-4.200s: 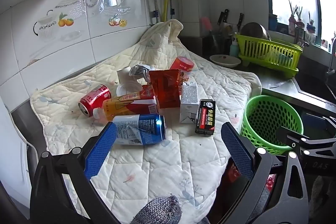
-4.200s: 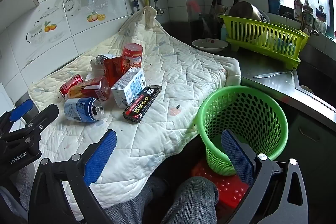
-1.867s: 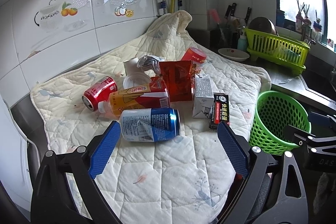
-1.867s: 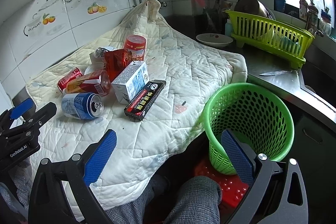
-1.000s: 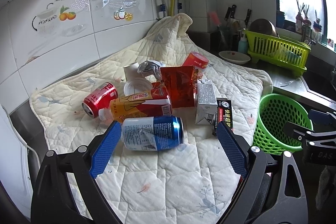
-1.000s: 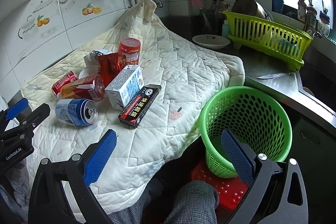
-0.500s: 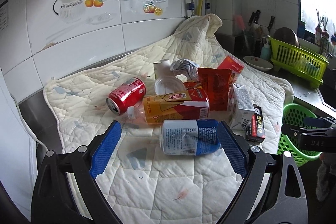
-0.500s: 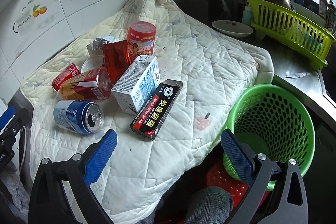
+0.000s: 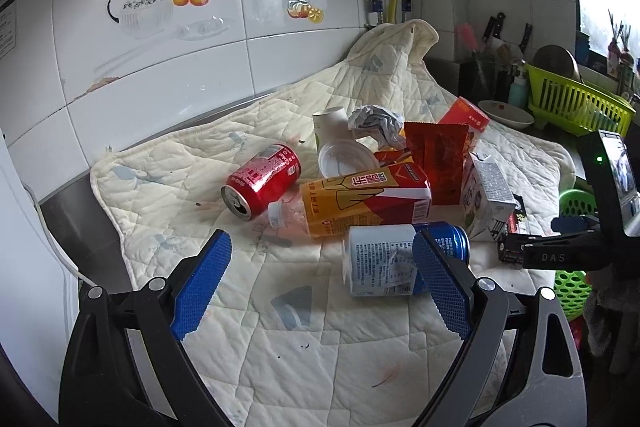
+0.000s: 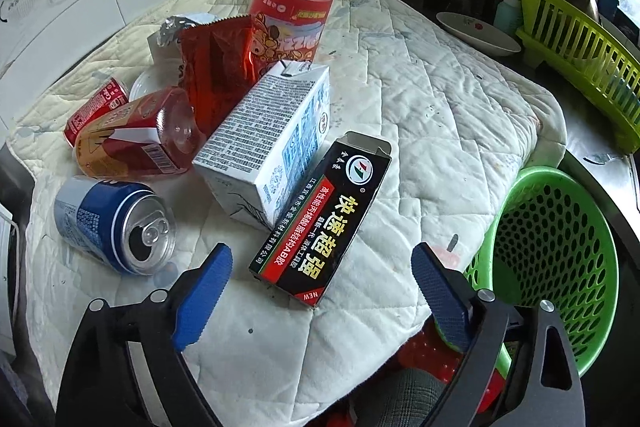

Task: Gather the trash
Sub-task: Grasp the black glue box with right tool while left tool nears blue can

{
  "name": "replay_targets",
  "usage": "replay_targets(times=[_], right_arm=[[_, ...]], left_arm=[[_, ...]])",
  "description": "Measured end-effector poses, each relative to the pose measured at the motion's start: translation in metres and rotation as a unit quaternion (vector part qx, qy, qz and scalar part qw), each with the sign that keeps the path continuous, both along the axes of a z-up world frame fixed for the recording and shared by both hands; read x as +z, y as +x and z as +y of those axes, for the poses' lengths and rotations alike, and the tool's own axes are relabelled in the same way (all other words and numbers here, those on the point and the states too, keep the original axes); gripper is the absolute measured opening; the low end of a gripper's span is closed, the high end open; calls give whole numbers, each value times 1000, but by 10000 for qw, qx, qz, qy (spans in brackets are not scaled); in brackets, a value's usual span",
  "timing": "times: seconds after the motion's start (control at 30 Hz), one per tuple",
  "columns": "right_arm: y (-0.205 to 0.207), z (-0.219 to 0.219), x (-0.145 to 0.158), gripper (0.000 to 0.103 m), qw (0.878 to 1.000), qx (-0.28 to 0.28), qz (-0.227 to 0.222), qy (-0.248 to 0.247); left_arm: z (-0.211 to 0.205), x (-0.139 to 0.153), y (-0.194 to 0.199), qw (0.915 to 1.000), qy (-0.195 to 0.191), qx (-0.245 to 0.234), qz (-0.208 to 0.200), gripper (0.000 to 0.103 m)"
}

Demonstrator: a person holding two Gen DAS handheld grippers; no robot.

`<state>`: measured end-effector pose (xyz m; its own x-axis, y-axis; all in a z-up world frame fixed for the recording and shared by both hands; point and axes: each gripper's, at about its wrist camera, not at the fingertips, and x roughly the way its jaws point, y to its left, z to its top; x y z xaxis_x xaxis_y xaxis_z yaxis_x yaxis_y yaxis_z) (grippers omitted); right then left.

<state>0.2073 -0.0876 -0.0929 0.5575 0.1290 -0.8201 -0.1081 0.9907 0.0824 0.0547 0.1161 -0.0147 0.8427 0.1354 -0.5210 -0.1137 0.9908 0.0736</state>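
Note:
Trash lies in a heap on a cream quilted cloth [image 9: 280, 339]. A red can [image 9: 262, 179], an orange-red bottle [image 9: 360, 201], a blue can [image 9: 396, 259], a red snack bag [image 9: 436, 155] and a white carton [image 9: 488, 195] show in the left wrist view. My left gripper [image 9: 320, 285] is open just before the blue can. In the right wrist view a black box [image 10: 326, 219] lies beside the white carton [image 10: 268, 143] and the blue can [image 10: 116, 223]. My right gripper [image 10: 320, 297] is open just short of the black box. A green basket [image 10: 556, 255] stands at the right.
A red cylinder tub [image 10: 292, 15], a white paper cup [image 9: 330, 121] and crumpled foil [image 9: 374, 121] sit behind the heap. A yellow-green dish rack [image 10: 580, 55], a white plate [image 10: 476, 33] and knives stand on the counter beyond. White tiled wall [image 9: 160, 47] runs behind the cloth.
Both grippers have moved forward and closer to the trash. The left one swung left, so the blue can now sits by its right finger. The right one closed in on the black box.

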Motion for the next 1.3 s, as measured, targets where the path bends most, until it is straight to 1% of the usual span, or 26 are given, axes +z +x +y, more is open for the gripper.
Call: replay_targets(times=[0.2,0.37,0.6,0.7,0.9,0.97,1.0,1.1,1.17,1.2,1.23,1.27,1.3], right_arm=[[13,-1,-13,83,9998,-76,157,39],[15,-1,-12,78,9998,-39,184,24],[10,-12,-10,78,9998,-107,167,-16],[12,-20,-12,77,9996,-185,205,40],[19,-22,-9,77,9997,-183,141,-10],[24,-22,-9,77,9998,-154,135,-33],[26,-23,-10,77,9998,-141,142,-42],[35,-25,-13,76,9997,-125,173,-91],[41,-27,-17,72,9996,-120,239,-69],[43,-28,-18,69,9995,-115,287,-30],[45,-29,-19,67,9994,-114,312,-17],[45,-29,-19,65,9995,-90,306,-27],[46,-30,-18,61,9995,-57,302,-27]], left_arm=[[5,-6,6,9999,-98,20,73,91],[5,-11,9,9998,-149,-7,120,91],[3,-12,12,9997,-190,-30,142,91],[1,-12,12,9997,-198,-51,153,91],[-2,-11,12,9997,-69,-175,136,89],[-6,-12,11,9992,48,-374,141,89],[-9,-13,11,9985,168,-507,142,89],[-24,-19,10,9924,657,-1031,151,89],[-35,-26,11,9833,1052,-1475,159,89],[-40,-29,11,9783,1230,-1659,167,89],[-45,-32,13,9740,1410,-1764,185,89],[-49,-34,14,9701,1502,-1896,217,89],[-52,-35,16,9659,1542,-2066,241,89]])
